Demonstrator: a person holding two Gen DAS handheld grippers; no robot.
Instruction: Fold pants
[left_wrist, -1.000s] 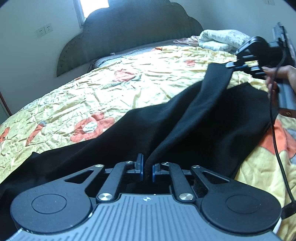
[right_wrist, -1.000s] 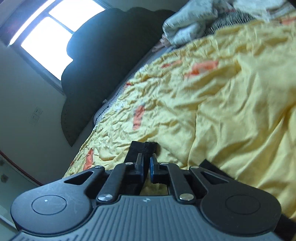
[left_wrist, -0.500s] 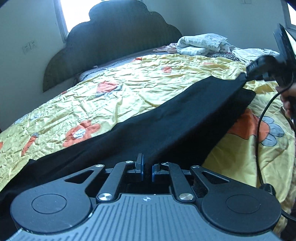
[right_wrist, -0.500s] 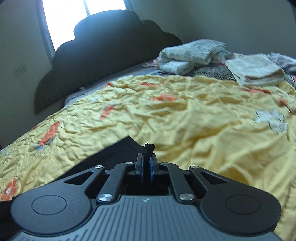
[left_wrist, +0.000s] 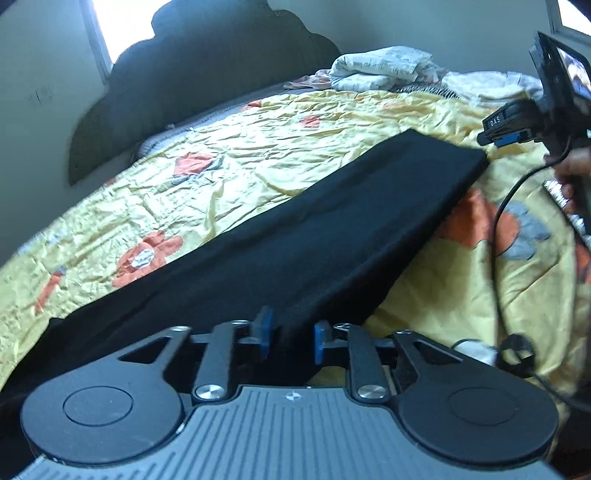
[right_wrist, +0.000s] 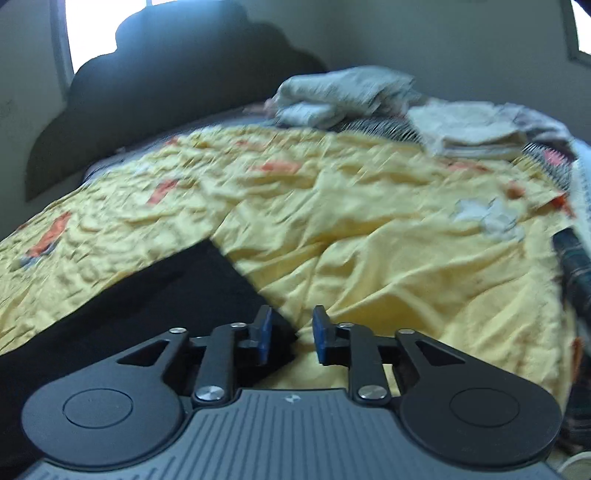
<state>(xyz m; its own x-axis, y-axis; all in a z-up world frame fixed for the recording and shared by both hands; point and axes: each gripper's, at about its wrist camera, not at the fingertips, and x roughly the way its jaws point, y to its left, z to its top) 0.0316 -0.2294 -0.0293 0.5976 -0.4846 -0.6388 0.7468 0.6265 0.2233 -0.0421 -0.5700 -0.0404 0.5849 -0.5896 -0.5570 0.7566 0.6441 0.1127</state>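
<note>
Both claws are hanging spread, pinching nothing: the left gripper (left_wrist: 289, 338) is straddling the near end of the black pants (left_wrist: 295, 236), the right gripper (right_wrist: 289, 338) is hovering at their far corner, apparently so the cloth can settle flat. The pants are lying as one long, smooth dark strip, seemingly leg on leg, diagonally across the yellow flowered bedspread (left_wrist: 240, 162). Beyond, folded linens (right_wrist: 343, 96) are waiting by the dark headboard (left_wrist: 207, 70).
</note>
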